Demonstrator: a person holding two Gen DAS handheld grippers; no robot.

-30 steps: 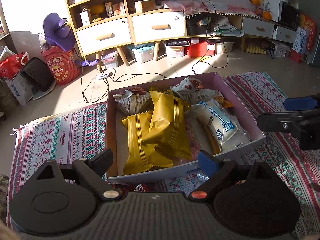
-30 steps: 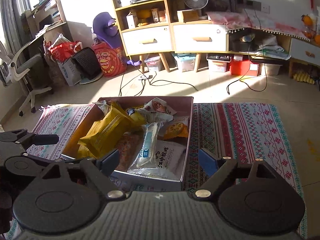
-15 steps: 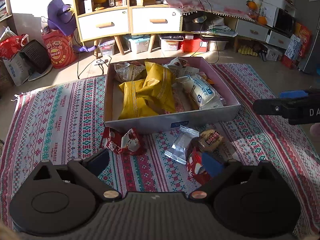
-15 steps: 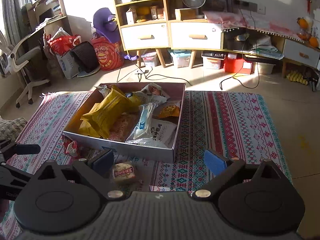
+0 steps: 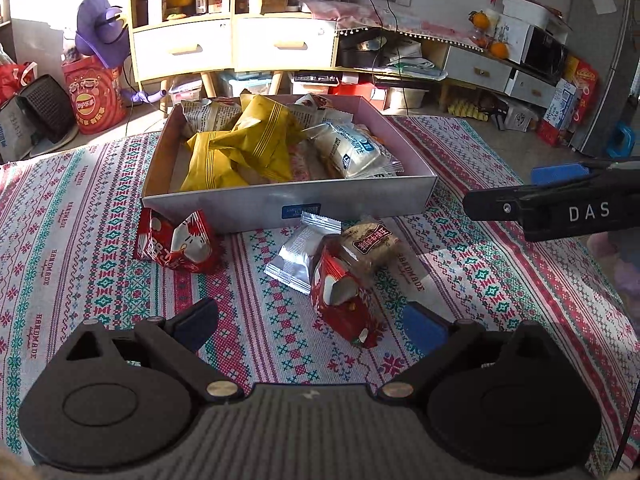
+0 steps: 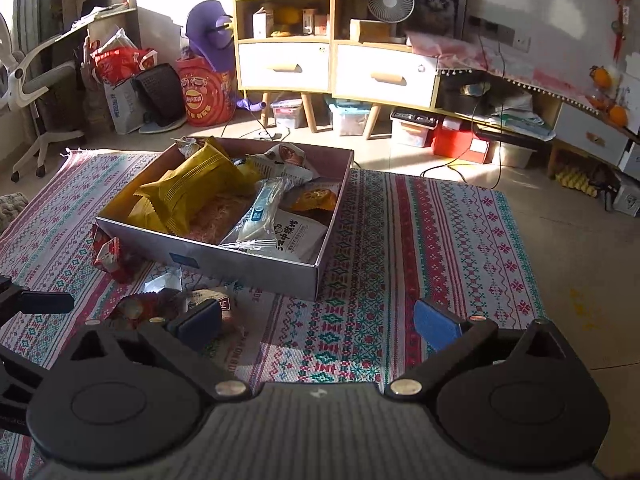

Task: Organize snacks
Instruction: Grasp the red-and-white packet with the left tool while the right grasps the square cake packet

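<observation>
A shallow grey box (image 5: 348, 196) on the patterned cloth holds yellow packets (image 5: 260, 136) and a white-and-blue packet (image 5: 348, 152). In front of it lie loose snacks: a red packet (image 5: 176, 244), a silver packet (image 5: 300, 256), a brown biscuit packet (image 5: 372, 244) and a second red packet (image 5: 344, 300). My left gripper (image 5: 310, 324) is open, low over the cloth, with that second red packet between its fingers, untouched. My right gripper (image 6: 318, 322) is still opening over bare cloth near the box (image 6: 248, 260). The brown packet (image 6: 208, 300) lies just beyond its left finger.
The patterned cloth (image 6: 420, 240) covers the floor around the box. Behind it stand wooden drawer cabinets (image 5: 240, 44), storage bins and cables (image 6: 460, 164). An office chair (image 6: 36, 80) and bags (image 6: 124, 64) are at the left. The right gripper's side (image 5: 560, 208) shows in the left wrist view.
Both grippers have drawn back from over the box and sunk toward the cloth. The loose packets in front of the box have come into view. Both pairs of jaws have spread wider.
</observation>
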